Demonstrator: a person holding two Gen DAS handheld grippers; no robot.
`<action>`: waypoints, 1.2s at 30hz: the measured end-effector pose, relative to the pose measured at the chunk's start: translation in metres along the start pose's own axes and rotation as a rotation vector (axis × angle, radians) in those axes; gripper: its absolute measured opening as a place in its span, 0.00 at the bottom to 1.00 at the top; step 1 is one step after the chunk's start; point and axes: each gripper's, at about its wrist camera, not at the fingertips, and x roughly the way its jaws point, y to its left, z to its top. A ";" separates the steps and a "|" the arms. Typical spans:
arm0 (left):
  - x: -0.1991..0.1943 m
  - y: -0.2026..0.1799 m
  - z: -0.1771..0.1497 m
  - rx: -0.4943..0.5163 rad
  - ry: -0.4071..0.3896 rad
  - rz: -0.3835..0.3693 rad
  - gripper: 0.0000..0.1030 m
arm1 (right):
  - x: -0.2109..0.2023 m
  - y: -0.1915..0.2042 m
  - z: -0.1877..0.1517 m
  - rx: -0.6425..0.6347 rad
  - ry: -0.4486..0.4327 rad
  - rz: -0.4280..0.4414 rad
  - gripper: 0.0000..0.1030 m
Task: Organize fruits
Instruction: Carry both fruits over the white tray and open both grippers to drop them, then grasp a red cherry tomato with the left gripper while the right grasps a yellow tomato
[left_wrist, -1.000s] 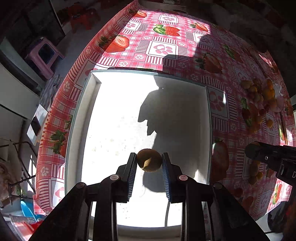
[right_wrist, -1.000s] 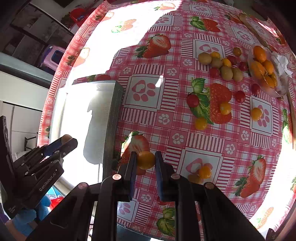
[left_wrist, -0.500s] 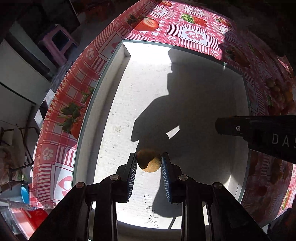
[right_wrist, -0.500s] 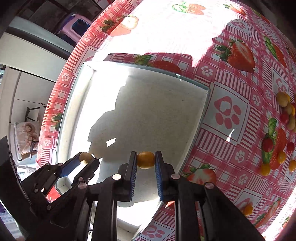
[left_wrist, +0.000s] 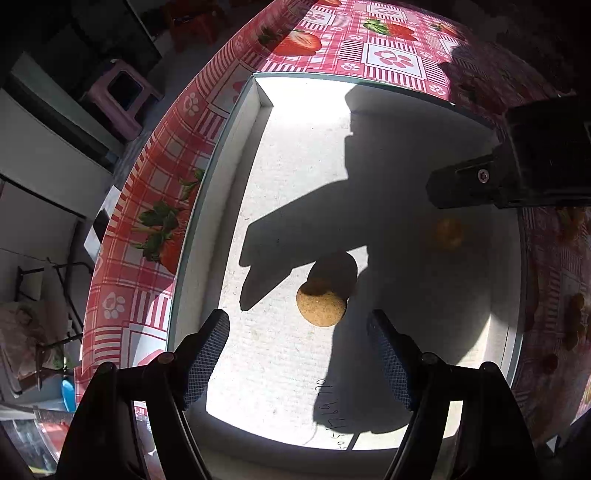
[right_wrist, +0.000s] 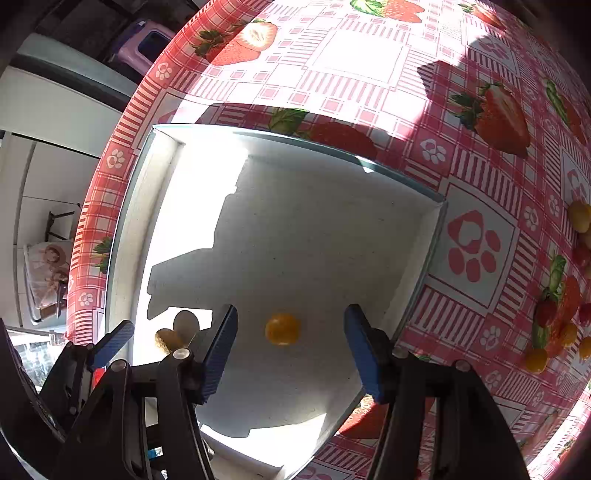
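Both fruits lie released in the white tray (left_wrist: 236, 155).

The left gripper (left_wrist: 297, 354) stands with jaws apart above the brown fruit (left_wrist: 321, 308); the right gripper (right_wrist: 290, 350) stands likewise above the orange fruit (right_wrist: 282, 328). Both rest on the tray floor, well apart, probably to group them off the bench (right_wrist: 369, 55).

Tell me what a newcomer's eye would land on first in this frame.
The white tray on the strawberry tablecloth, its floor half in hard sunlight and half under dark gripper shadows. Inside lie a brown fruit ahead of the open left gripper and an orange fruit between the open right gripper's fingers.
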 end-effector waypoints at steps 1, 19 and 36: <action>-0.002 -0.002 0.000 0.005 0.001 0.000 0.76 | -0.006 -0.001 0.000 0.010 -0.012 0.013 0.71; -0.072 -0.122 0.062 0.304 -0.138 -0.142 0.76 | -0.108 -0.180 -0.101 0.405 -0.155 -0.099 0.77; -0.008 -0.237 0.107 0.373 0.000 -0.206 0.76 | -0.110 -0.285 -0.130 0.543 -0.164 -0.218 0.76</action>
